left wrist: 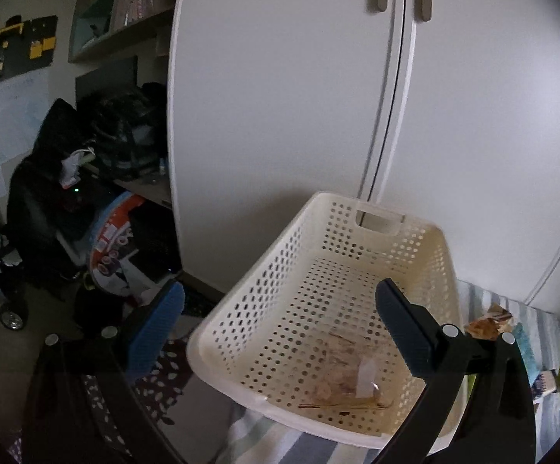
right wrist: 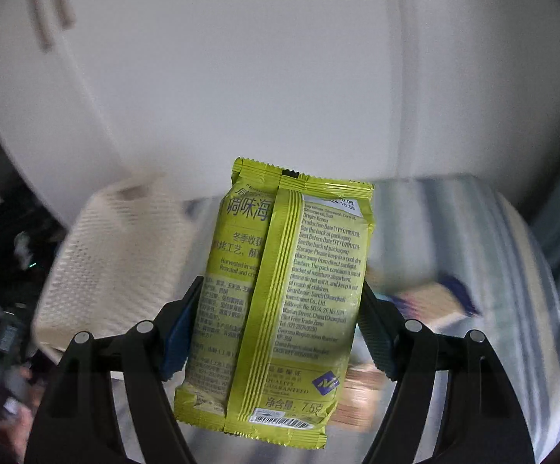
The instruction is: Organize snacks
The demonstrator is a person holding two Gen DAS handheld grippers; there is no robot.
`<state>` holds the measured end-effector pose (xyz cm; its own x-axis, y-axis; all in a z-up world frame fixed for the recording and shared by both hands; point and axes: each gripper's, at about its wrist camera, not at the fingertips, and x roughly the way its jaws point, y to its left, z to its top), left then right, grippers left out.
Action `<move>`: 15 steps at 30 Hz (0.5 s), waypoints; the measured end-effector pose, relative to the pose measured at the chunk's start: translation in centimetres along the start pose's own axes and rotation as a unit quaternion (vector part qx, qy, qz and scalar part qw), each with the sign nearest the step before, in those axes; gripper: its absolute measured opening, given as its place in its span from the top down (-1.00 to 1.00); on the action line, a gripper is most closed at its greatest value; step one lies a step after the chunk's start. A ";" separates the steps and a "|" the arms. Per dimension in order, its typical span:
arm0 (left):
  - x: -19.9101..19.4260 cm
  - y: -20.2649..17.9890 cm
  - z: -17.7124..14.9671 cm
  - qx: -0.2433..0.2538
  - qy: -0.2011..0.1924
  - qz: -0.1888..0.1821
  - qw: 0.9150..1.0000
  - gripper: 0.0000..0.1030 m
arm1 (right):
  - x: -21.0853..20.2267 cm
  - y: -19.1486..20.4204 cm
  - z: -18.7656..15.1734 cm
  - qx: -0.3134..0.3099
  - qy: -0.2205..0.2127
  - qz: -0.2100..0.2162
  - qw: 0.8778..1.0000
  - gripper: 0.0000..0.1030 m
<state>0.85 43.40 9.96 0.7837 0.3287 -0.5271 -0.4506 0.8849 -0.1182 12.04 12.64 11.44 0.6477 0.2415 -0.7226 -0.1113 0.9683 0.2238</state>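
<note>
right gripper (right wrist: pixel 280 328) is clamped across the middle of a yellow-green seaweed snack packet (right wrist: pixel 280 297), one pad on each long edge, packet held upright in the air with its back seam and printed label facing the camera. judged light, thin-walled and puffed with air; contents probably brittle sheets, so firm squeezing risks crushing. film looks glossy and may slip; the mid-body hold across the width appears sound, the crimped ends being the poorer option. left gripper (left wrist: pixel 280 332) is spread wide and holds nothing, poised over the near rim of the cream perforated basket (left wrist: pixel 241 301). basket rests on a striped cloth (left wrist: pixel 264 440) and contains one clear-wrapped snack (left wrist: pixel 349 382) on its floor. further snack packs (left wrist: pixel 489 324) lie on the cloth beside the basket. beyond stands a white cupboard (left wrist: pixel 280 96). right view background is blurred.
</note>
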 end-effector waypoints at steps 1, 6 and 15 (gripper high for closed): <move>-0.1 0.0 0.0 -0.001 -0.002 0.002 1.000 -0.96 | 0.1 1.6 0.3 -0.008 -0.001 0.013 1.000 -0.43; -0.4 0.5 0.2 -0.014 -0.004 -0.005 1.000 -0.96 | 1.1 9.1 2.0 -0.055 -0.001 0.072 0.996 -0.43; 0.4 2.9 0.2 -0.047 0.001 0.023 0.999 -0.96 | 3.5 14.4 3.0 -0.077 -0.001 0.090 0.993 -0.45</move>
<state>-0.05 46.15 9.62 0.7606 0.3672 -0.5354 -0.5237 0.8344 -0.1716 15.00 27.21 14.11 0.6083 0.4116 -0.6787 -0.3398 0.9078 0.2460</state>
